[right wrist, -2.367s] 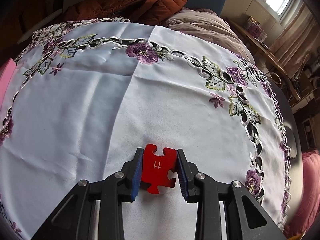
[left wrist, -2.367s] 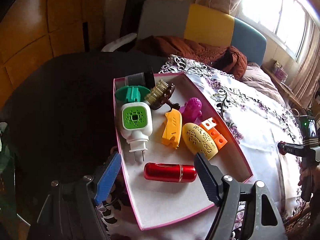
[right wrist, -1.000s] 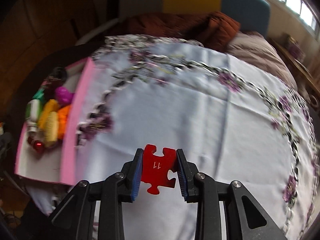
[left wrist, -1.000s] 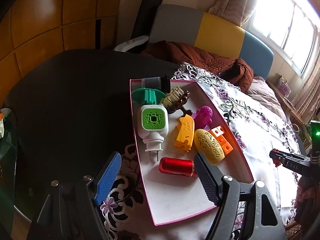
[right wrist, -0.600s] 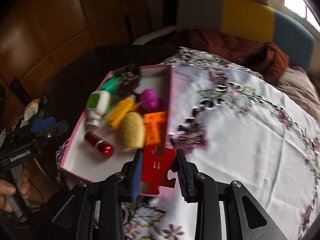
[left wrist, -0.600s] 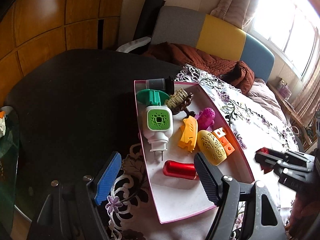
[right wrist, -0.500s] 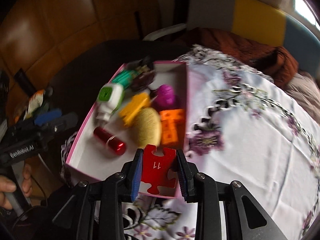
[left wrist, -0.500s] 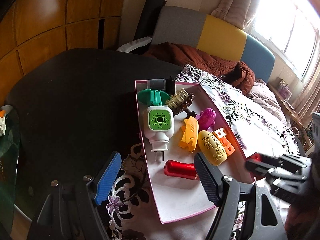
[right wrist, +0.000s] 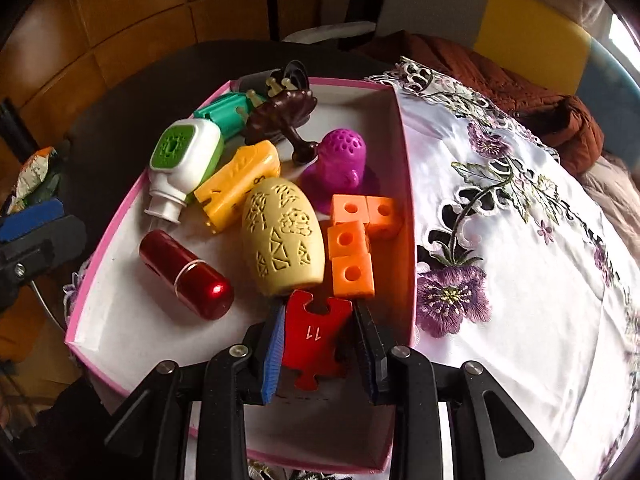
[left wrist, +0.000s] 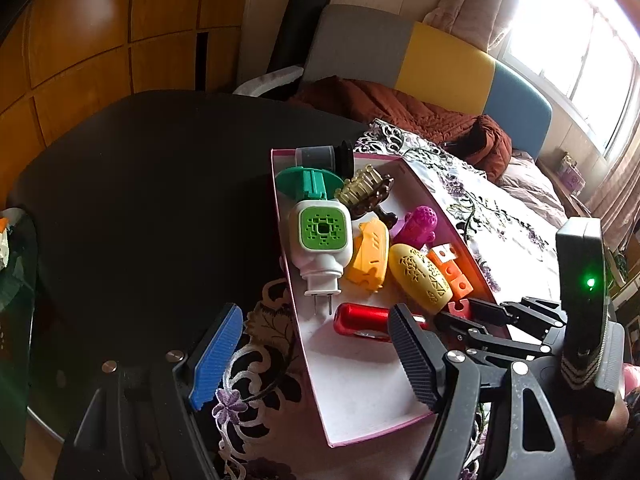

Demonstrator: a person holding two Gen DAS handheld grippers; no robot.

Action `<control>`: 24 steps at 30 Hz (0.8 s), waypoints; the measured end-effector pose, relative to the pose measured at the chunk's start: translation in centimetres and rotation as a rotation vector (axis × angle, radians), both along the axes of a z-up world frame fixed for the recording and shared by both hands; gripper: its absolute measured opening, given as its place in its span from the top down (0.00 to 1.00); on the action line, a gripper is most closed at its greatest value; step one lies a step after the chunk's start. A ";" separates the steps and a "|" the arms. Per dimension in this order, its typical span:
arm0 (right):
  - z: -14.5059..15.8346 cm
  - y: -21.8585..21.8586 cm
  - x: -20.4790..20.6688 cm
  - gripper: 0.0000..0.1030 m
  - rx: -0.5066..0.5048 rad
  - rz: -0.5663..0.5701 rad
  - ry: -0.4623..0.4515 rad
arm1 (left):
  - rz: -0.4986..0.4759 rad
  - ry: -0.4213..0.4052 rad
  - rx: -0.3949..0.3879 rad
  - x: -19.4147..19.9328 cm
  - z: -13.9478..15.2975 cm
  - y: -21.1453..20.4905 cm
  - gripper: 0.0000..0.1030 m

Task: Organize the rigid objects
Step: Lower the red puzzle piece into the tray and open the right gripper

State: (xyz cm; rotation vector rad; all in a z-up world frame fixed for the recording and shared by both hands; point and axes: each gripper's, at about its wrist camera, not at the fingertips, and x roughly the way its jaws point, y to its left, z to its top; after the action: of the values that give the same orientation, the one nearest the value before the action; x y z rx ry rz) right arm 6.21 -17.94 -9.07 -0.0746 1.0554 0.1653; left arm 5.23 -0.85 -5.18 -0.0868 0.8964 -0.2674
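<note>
right claw over near end of pink box, clenched on red puzzle piece

bare white box floor lies at the near end, beside the red cylinder; the far half is crowded; since a second ago the right claw has come from over the tablecloth to over the box; the piece is flat, marked 11, just before the yellow egg and orange blocks; left claw released, jaws wide, empty.
</note>
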 end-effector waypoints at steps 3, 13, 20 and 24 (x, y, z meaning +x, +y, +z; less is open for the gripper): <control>-0.1 -0.2 0.0 0.69 0.010 -0.006 -0.002 | 0.005 -0.002 0.005 0.1 0.0 0.0 0.26; 0.1 0.3 -1.0 0.55 0.022 0.005 -0.024 | 0.033 -0.036 0.046 -0.4 0.7 0.1 0.25; 1.8 0.2 -2.8 0.37 0.059 -0.011 -0.088 | 0.068 -0.099 0.073 -1.3 2.0 0.1 0.25; 3.2 -0.1 -3.7 0.31 0.076 -0.049 -0.140 | 0.084 -0.140 0.083 -1.9 2.9 0.1 0.25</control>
State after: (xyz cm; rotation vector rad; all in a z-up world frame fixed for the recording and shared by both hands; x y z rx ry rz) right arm 2.54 -18.08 -5.92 0.0087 0.9097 0.1537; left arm 3.29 -0.78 -2.28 -0.0284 0.7620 -0.1563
